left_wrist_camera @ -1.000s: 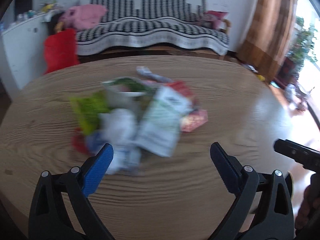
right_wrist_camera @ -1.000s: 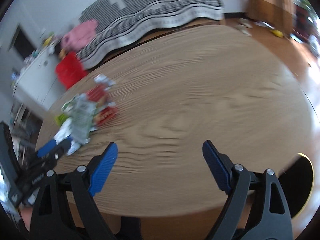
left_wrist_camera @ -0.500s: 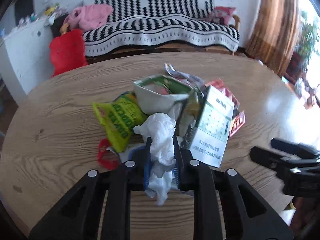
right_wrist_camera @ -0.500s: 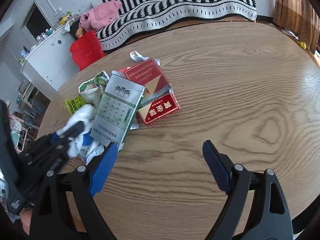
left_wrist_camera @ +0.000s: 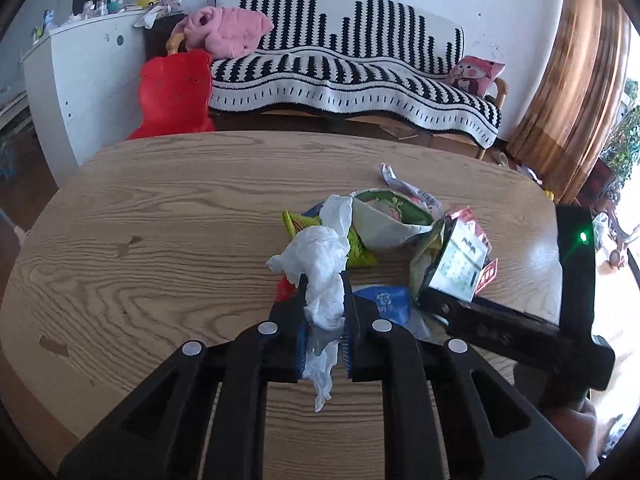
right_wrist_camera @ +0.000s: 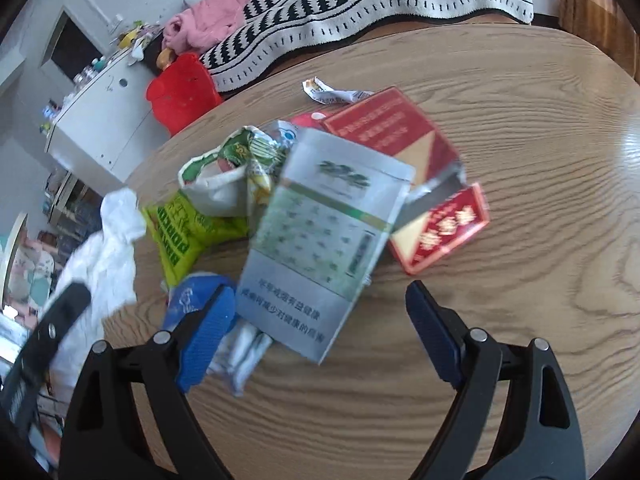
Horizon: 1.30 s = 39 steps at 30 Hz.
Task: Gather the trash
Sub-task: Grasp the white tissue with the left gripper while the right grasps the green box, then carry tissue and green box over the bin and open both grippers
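left gripper [left_wrist_camera: 324,308]: jaws pinching white tissue [left_wrist_camera: 320,276], lifted off the tabletop [left_wrist_camera: 160,240], near-left of trash pile | right gripper [right_wrist_camera: 320,324]: jaws spread wide, straddling near end of grey-green carton [right_wrist_camera: 320,240] | red carton [right_wrist_camera: 436,184] just beyond, green snack bag [right_wrist_camera: 188,232] left

Since 1 s ago: left gripper [left_wrist_camera: 324,312] gone from wide open to clamped on white tissue [left_wrist_camera: 320,268], tissue now lifted off pile, toward 9 o'clock. Right gripper [right_wrist_camera: 320,320] moved in from bare table, spread wide around grey-green carton [right_wrist_camera: 320,232], fingers astride near end.
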Each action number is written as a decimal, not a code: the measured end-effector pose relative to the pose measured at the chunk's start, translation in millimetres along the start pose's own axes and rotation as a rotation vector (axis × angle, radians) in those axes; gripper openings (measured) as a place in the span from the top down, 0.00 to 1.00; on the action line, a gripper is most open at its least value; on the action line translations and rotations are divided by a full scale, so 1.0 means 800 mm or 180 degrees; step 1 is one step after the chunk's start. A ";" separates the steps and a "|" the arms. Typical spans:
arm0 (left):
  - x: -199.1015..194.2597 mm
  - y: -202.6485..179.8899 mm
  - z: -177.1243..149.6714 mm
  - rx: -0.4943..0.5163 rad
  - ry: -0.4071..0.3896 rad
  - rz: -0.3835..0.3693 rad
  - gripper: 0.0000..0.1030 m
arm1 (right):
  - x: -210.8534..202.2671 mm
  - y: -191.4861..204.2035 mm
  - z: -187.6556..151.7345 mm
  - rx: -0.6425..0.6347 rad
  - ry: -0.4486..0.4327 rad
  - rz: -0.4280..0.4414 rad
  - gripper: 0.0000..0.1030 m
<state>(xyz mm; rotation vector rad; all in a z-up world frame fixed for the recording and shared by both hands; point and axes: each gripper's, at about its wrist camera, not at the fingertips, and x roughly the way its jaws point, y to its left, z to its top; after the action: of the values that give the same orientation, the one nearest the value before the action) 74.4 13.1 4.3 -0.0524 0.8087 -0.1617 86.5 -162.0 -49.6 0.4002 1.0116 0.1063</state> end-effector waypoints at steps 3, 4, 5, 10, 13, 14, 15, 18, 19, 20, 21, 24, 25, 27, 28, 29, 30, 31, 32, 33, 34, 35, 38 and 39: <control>0.002 -0.001 -0.002 0.0037 0.0020 0.0044 0.87 | 0.004 0.004 0.001 -0.0014 -0.0057 -0.0047 0.26; 0.002 -0.001 -0.003 0.0033 0.0023 0.0045 0.87 | 0.004 0.005 0.000 -0.0002 -0.0056 -0.0038 0.42; 0.002 -0.001 -0.002 0.0020 0.0028 0.0036 0.87 | 0.003 0.004 0.000 0.0017 -0.0044 -0.0052 0.45; 0.000 -0.013 0.001 0.0033 0.0021 -0.0020 0.87 | -0.031 0.008 -0.009 -0.0107 -0.0126 0.0036 0.89; -0.003 -0.028 0.002 0.0102 0.0003 -0.0066 0.87 | -0.052 0.004 -0.016 -0.0211 -0.0153 0.0015 0.88; -0.004 -0.032 0.001 0.0107 -0.0002 -0.0080 0.87 | -0.058 -0.001 -0.018 -0.0227 -0.0170 0.0021 0.88; -0.004 -0.038 0.001 0.0110 -0.0003 -0.0103 0.87 | -0.064 -0.006 -0.020 -0.0234 -0.0175 0.0027 0.88; -0.008 -0.058 -0.001 0.0149 -0.0011 -0.0175 0.87 | -0.089 -0.025 -0.027 -0.0268 -0.0218 -0.0003 0.88; -0.010 -0.066 -0.003 0.0169 -0.0015 -0.0204 0.87 | -0.103 -0.035 -0.030 -0.0263 -0.0249 -0.0022 0.88; -0.012 -0.079 -0.005 0.0207 -0.0019 -0.0252 0.87 | -0.114 -0.044 -0.031 -0.0260 -0.0272 -0.0051 0.88; -0.014 -0.090 -0.006 0.0240 -0.0019 -0.0292 0.87 | -0.123 -0.052 -0.034 -0.0254 -0.0292 -0.0081 0.88; -0.019 -0.132 -0.016 0.0376 -0.0003 -0.0444 0.87 | -0.161 -0.094 -0.041 -0.0196 -0.0374 -0.0237 0.88; -0.020 -0.145 -0.019 0.0420 0.0006 -0.0485 0.87 | -0.172 -0.106 -0.042 -0.0168 -0.0396 -0.0278 0.88; -0.023 -0.192 -0.032 0.0590 0.0033 -0.0640 0.87 | -0.202 -0.146 -0.049 -0.0075 -0.0460 -0.0401 0.88; -0.025 -0.215 -0.039 0.0671 0.0045 -0.0723 0.87 | -0.216 -0.166 -0.054 -0.0025 -0.0497 -0.0470 0.88; -0.026 -0.238 -0.046 0.0747 0.0060 -0.0801 0.87 | -0.236 -0.195 -0.061 0.0045 -0.0540 -0.0571 0.88; -0.028 -0.261 -0.054 0.0825 0.0075 -0.0889 0.87 | -0.249 -0.214 -0.067 0.0098 -0.0563 -0.0634 0.88; -0.030 -0.285 -0.063 0.0905 0.0092 -0.0983 0.87 | -0.270 -0.248 -0.078 0.0206 -0.0598 -0.0746 0.88; -0.032 -0.315 -0.075 0.1012 0.0117 -0.1099 0.87 | -0.284 -0.272 -0.087 0.0282 -0.0617 -0.0818 0.88; -0.035 -0.347 -0.088 0.1128 0.0134 -0.1224 0.87 | -0.296 -0.294 -0.096 0.0355 -0.0632 -0.0881 0.88; -0.037 -0.369 -0.099 0.1214 0.0139 -0.1304 0.87 | -0.314 -0.328 -0.111 0.0468 -0.0648 -0.0983 0.88; -0.040 -0.399 -0.113 0.1325 0.0148 -0.1423 0.87 | -0.325 -0.351 -0.121 0.0541 -0.0650 -0.1056 0.88; -0.043 -0.473 -0.153 0.1536 0.0281 -0.1764 0.87 | -0.356 -0.426 -0.163 0.0821 -0.0623 -0.1245 0.88; -0.044 -0.497 -0.166 0.1590 0.0334 -0.1889 0.87 | -0.364 -0.447 -0.177 0.0901 -0.0611 -0.1299 0.88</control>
<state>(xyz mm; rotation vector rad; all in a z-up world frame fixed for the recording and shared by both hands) -95.0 -371.4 -19.3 0.1920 0.8198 -0.9285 -222.2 -530.9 -15.6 0.4437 0.9014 -0.4393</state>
